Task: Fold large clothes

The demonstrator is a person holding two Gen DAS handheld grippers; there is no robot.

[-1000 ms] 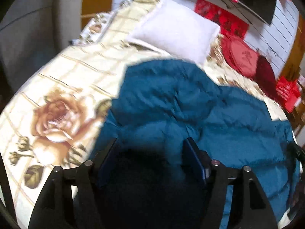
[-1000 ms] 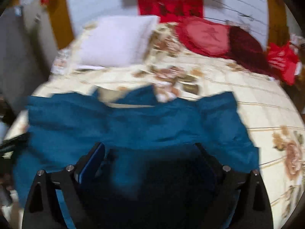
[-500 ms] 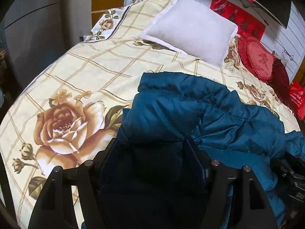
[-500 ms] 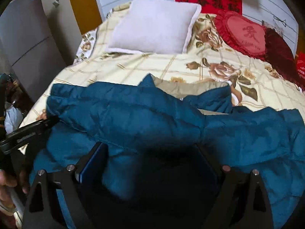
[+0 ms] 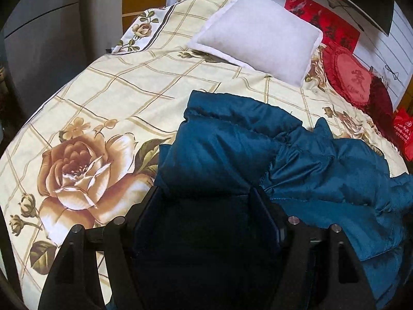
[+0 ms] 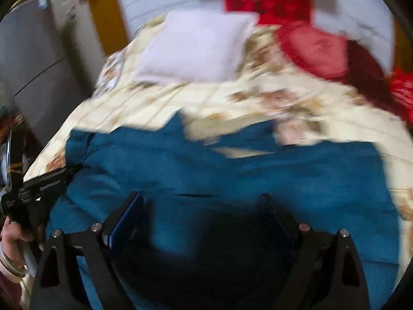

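A large teal padded jacket [image 5: 296, 160] lies bunched on a floral bedspread [image 5: 116, 98]. My left gripper [image 5: 205, 193] stands with its jaws wide apart, and a fold of the jacket fills the gap between them. In the blurred right wrist view the jacket [image 6: 232, 170] spreads across the bed. My right gripper [image 6: 201, 199] also stands wide open with jacket cloth lying between its fingers. The left gripper's body shows at the left edge of that view [image 6: 38, 183], at the jacket's left end.
A white pillow [image 5: 258, 44] and a red round cushion [image 5: 351, 77] lie at the head of the bed. A grey cabinet [image 5: 38, 51] stands left of the bed. A red bag [image 5: 405, 134] sits at the right.
The jacket has been brought down from a spread, lifted state onto the bed and now lies bunched. The right view has swung and blurred. Both grippers stay wide apart.
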